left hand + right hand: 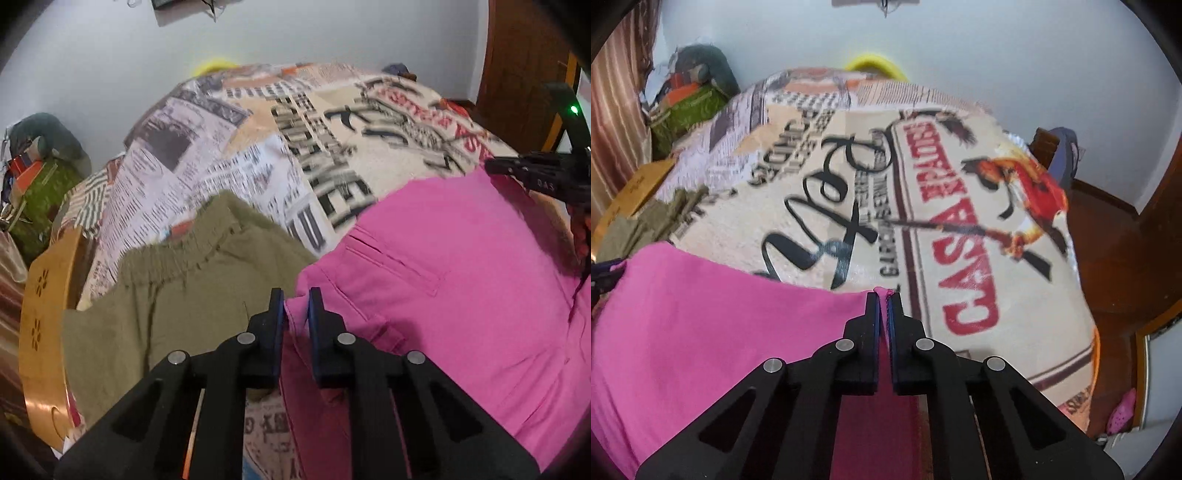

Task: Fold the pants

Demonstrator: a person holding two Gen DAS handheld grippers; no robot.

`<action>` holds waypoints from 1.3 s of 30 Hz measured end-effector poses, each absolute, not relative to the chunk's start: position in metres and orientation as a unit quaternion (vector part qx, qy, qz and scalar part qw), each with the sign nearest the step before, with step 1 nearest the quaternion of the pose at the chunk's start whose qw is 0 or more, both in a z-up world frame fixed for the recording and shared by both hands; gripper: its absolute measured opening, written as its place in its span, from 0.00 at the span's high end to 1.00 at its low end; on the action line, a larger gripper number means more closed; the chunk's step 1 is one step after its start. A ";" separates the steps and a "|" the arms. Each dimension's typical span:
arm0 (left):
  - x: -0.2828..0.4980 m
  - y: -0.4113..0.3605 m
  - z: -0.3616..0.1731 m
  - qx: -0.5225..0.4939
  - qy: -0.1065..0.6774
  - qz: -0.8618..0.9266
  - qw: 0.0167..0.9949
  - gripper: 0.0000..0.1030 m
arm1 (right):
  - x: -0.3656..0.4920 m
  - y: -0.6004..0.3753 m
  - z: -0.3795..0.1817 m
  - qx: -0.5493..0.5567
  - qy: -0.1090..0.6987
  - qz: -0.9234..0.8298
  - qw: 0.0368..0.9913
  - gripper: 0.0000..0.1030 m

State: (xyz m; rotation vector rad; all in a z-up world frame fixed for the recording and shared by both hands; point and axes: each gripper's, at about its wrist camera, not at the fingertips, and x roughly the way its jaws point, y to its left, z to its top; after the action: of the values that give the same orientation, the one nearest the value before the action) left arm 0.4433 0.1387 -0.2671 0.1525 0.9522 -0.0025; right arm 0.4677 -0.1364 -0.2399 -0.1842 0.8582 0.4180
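Note:
Pink pants (443, 266) lie spread on a bed with a newspaper-print cover (258, 147). My left gripper (296, 306) is shut on the waist corner of the pink pants, with fabric bunched between its blue pads. My right gripper (883, 306) is shut on the edge of the pink pants (701, 325), with a frayed pink corner showing at the fingertips. The right gripper also shows in the left wrist view (495, 166) at the far right. The pants are stretched between the two grippers.
Olive-green pants (177, 295) lie on the bed just left of the pink ones. A wooden headboard (44, 325) stands at the left edge. Clutter with a green bag (690, 107) sits at the far left. A wooden door (524, 66) and brown floor (1115, 251) lie to the right.

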 end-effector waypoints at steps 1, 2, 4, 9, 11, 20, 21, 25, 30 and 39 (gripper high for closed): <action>0.445 0.143 -0.260 0.064 0.454 0.000 0.889 0.88 | 0.467 -0.140 -0.231 -0.085 0.403 0.197 0.890 0.97; 0.448 0.147 -0.252 0.053 0.451 -0.001 0.891 0.88 | 0.468 -0.141 -0.225 -0.083 0.398 0.195 0.893 0.97; 0.451 0.154 -0.233 0.031 0.440 0.000 0.898 0.88 | 0.469 -0.147 -0.208 -0.074 0.385 0.189 0.901 0.97; 0.445 0.154 -0.186 0.014 0.410 -0.001 0.912 0.88 | 0.456 -0.157 -0.157 -0.055 0.343 0.190 0.918 0.97; 0.435 0.150 -0.169 0.018 0.396 -0.005 0.918 0.88 | 0.444 -0.157 -0.142 -0.058 0.330 0.192 0.923 0.97; 0.377 0.130 -0.130 0.029 0.385 -0.020 0.922 0.88 | 0.380 -0.175 -0.105 -0.043 0.307 0.212 0.927 0.97; 0.370 0.129 -0.127 0.029 0.384 -0.020 0.923 0.88 | 0.372 -0.177 -0.103 -0.043 0.305 0.212 0.927 0.97; 0.343 0.125 -0.117 0.022 0.381 -0.023 0.924 0.88 | 0.345 -0.186 -0.097 -0.031 0.303 0.214 0.928 0.97; 0.307 0.118 -0.112 0.018 0.374 -0.026 0.927 0.89 | 0.316 -0.198 -0.095 -0.023 0.304 0.218 0.927 0.97; 0.241 0.102 -0.124 0.013 0.377 -0.028 0.926 0.89 | 0.257 -0.212 -0.110 -0.020 0.315 0.224 0.922 0.97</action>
State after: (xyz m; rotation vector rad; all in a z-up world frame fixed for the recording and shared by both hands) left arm 0.2413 0.1018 -0.1241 0.0262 0.7729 -0.0566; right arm 0.2570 -0.2122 -0.1103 -0.0416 0.6467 0.4609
